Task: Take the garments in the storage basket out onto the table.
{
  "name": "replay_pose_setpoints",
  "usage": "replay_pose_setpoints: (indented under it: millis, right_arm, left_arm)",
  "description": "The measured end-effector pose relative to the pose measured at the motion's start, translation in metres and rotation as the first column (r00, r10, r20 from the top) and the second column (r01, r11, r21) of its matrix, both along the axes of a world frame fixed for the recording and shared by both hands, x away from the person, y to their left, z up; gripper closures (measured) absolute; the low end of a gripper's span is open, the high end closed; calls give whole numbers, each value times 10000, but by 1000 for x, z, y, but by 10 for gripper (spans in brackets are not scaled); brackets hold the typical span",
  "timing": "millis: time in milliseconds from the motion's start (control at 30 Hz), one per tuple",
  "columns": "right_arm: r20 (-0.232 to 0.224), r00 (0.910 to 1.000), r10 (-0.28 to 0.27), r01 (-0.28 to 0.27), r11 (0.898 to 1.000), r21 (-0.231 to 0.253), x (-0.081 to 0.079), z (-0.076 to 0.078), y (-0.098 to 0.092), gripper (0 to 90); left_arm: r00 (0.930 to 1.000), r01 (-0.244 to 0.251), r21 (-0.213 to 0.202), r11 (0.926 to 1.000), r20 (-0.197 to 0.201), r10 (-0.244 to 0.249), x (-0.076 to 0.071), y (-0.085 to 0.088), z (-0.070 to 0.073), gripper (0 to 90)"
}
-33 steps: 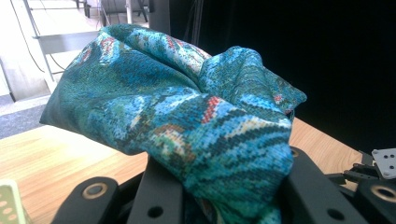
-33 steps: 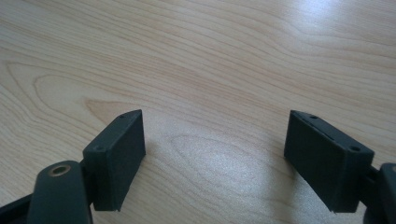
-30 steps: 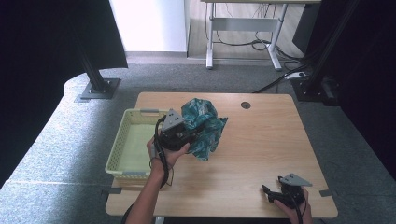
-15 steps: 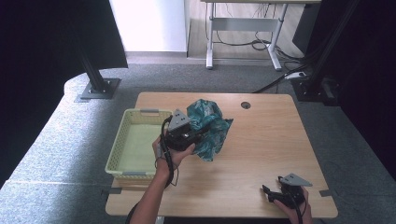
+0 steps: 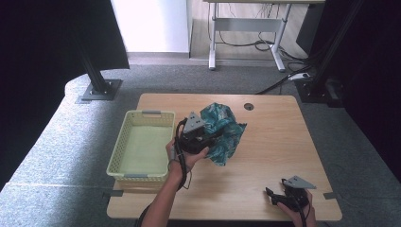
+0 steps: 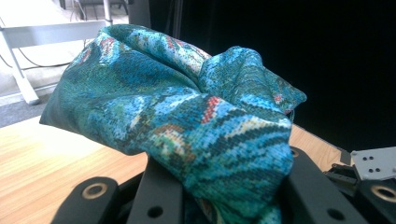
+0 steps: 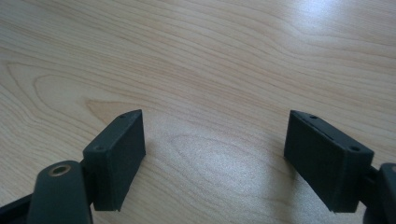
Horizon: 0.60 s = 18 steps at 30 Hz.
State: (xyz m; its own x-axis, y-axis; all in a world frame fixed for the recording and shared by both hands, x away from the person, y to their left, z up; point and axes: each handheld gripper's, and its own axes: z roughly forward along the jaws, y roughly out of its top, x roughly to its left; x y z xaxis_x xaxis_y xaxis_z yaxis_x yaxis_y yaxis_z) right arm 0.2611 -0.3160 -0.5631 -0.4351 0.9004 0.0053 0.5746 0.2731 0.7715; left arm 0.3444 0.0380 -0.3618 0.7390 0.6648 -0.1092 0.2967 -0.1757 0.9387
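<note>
A crumpled teal patterned cloth [image 5: 224,132] hangs bunched over the middle of the wooden table [image 5: 265,142]. My left gripper [image 5: 213,138] is shut on it, held by a hand just right of the basket. In the left gripper view the cloth [image 6: 187,112] bulges up between the two black jaws and hides their tips. My right gripper [image 5: 273,196] rests low at the table's front right corner; in the right gripper view my right gripper [image 7: 215,154] stands open over bare wood.
A pale yellow plastic basket [image 5: 119,156] sits on the table's left side, its inside bare. A round cable hole [image 5: 249,106] lies near the far edge. Black stands and a desk frame stand on the floor beyond.
The left hand has carried the cloth a little to the right and toward the near side. The right gripper has stayed where it was.
</note>
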Motion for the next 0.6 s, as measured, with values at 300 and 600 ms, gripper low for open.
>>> replay_pose_setpoints:
  millis: [300,600]
  right_arm:
    - [5,10000,6,-6,10000,4,0,0,0,197]
    - [8,10000,2,-2,10000,6,0,0,0,197]
  left_arm:
    - [9993,364,-142,9992,42,-364,-2,-19,-2,738]
    - [9986,527,127,9985,-73,-526,-2,-31,-12,737]
